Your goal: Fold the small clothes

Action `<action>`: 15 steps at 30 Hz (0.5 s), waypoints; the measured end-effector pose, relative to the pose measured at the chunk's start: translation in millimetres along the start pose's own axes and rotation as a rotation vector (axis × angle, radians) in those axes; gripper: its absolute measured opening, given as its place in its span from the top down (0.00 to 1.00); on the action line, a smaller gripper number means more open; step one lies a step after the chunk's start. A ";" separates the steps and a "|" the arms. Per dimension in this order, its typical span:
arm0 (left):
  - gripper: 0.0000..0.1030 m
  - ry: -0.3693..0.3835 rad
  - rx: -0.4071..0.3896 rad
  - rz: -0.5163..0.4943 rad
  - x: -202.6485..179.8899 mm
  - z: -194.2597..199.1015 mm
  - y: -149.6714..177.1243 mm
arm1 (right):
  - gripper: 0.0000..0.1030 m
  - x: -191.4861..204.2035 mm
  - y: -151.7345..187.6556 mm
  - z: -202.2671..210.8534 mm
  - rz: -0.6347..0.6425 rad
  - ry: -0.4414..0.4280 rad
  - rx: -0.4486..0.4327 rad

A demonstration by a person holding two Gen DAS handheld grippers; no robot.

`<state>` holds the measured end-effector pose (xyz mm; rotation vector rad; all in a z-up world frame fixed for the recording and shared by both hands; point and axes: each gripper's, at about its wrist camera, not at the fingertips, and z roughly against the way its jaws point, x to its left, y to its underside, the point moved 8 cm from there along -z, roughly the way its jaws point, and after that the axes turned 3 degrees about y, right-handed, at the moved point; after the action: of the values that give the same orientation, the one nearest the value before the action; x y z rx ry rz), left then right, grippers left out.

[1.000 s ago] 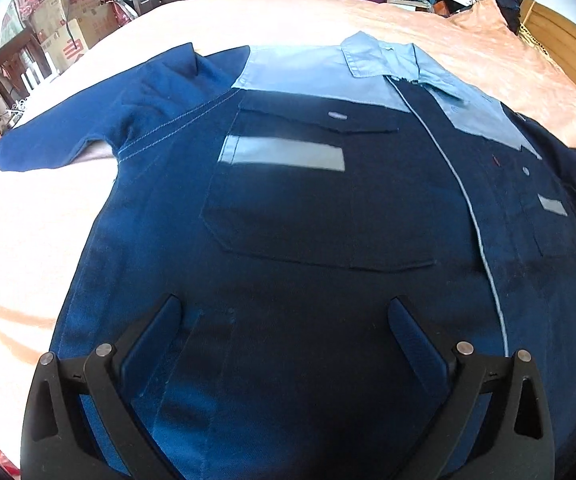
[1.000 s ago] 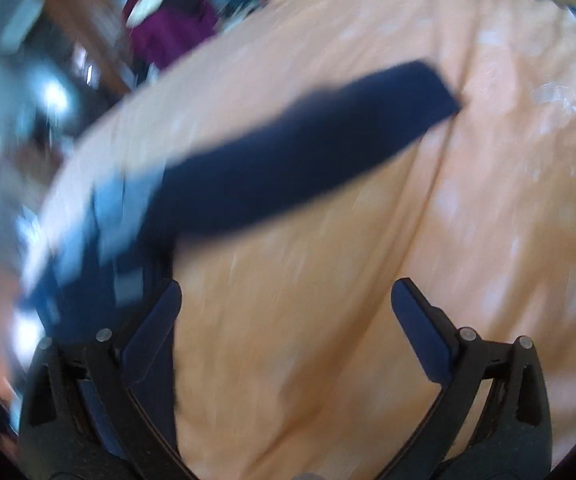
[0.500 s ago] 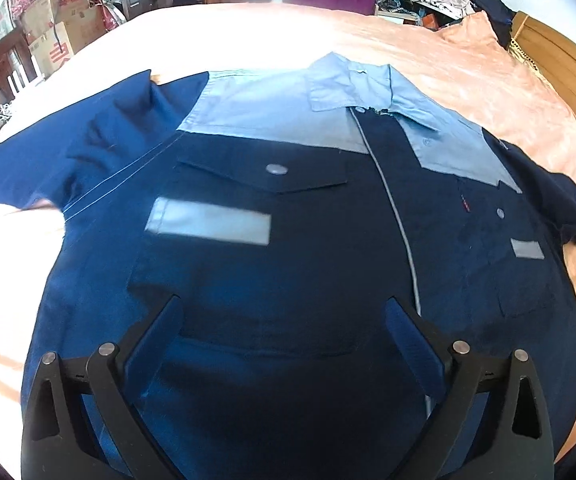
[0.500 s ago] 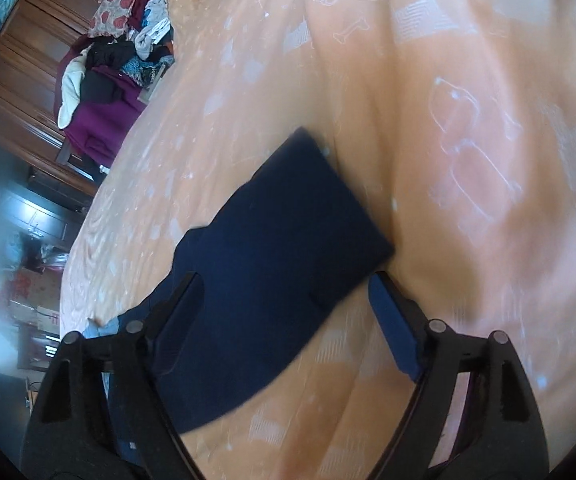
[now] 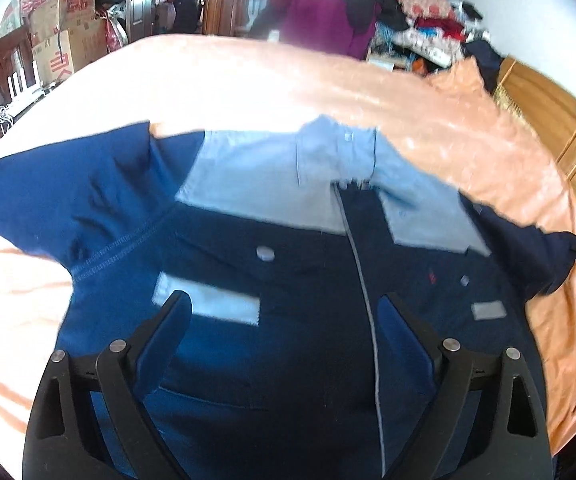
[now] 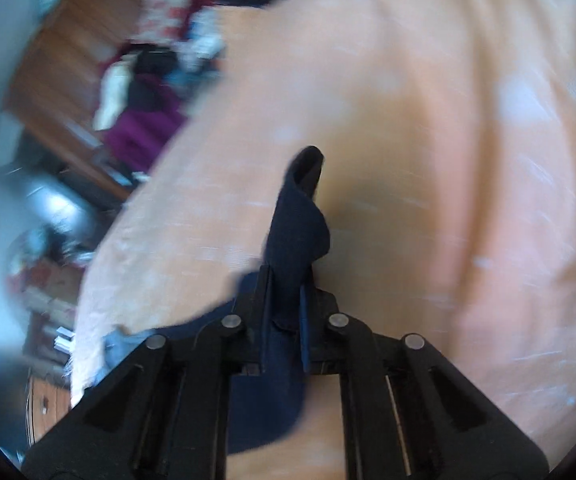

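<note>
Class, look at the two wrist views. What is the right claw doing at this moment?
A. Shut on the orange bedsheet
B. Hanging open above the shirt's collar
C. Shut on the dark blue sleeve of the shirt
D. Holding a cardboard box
C: in the right wrist view the right claw has its fingers closed together with the dark blue sleeve pinched between them, above the orange bedsheet.

No text can be read with certainty. The cardboard boxes [image 5: 70, 36] behind the far left corner of the bed carry red printed characters, but they are too blurred and small to make out.
</note>
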<state>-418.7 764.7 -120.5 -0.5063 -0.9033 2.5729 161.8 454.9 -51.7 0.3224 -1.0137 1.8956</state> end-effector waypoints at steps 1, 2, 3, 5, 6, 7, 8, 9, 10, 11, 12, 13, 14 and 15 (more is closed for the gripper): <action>0.07 0.008 -0.017 0.005 2.3 5.6 -3.9 | 0.90 18.1 -1.4 4.5 0.023 -0.026 -0.014; 0.08 0.014 -0.033 0.013 6.7 12.0 -7.7 | 0.90 42.5 -0.5 8.6 0.049 -0.058 -0.018; 0.08 0.015 -0.045 0.021 10.2 17.0 -10.6 | 0.90 68.0 3.3 12.5 0.075 -0.096 -0.016; 0.08 0.025 -0.070 0.041 18.1 28.6 -14.9 | 0.90 128.1 13.9 17.1 0.114 -0.206 -0.015; 0.08 0.031 -0.083 0.053 23.7 35.4 -17.9 | 0.90 160.0 22.1 17.8 0.134 -0.263 -0.011; 0.08 0.032 -0.095 0.059 27.9 40.8 -20.6 | 0.90 199.9 35.0 15.8 0.167 -0.321 -0.003; 0.08 0.030 -0.109 0.062 33.7 46.9 -24.1 | 0.90 234.9 48.0 11.7 0.198 -0.363 0.007; 0.08 0.028 -0.118 0.064 36.9 50.5 -26.5 | 0.90 268.0 63.2 6.1 0.226 -0.405 0.021; 0.08 0.025 -0.129 0.068 40.7 53.7 -28.2 | 0.90 302.4 80.3 -0.2 0.257 -0.448 0.038; 0.08 0.026 -0.139 0.077 45.0 56.9 -29.9 | 0.90 347.7 105.9 -11.1 0.300 -0.501 0.065; 0.08 0.029 -0.147 0.090 49.5 60.2 -31.4 | 0.90 382.6 130.5 -24.3 0.335 -0.540 0.098; 0.08 0.033 -0.154 0.104 53.6 63.5 -32.3 | 0.90 409.5 152.8 -37.5 0.359 -0.568 0.131; 0.08 0.034 -0.161 0.112 56.7 66.0 -32.0 | 0.90 437.6 179.1 -52.7 0.381 -0.596 0.171; 0.08 0.034 -0.169 0.122 61.1 69.8 -32.3 | 0.90 464.1 207.6 -68.9 0.406 -0.626 0.219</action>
<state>-495.8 779.4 -61.4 -0.6692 -1.1159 2.5999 -244.4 743.3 70.7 0.9400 -1.3524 2.3439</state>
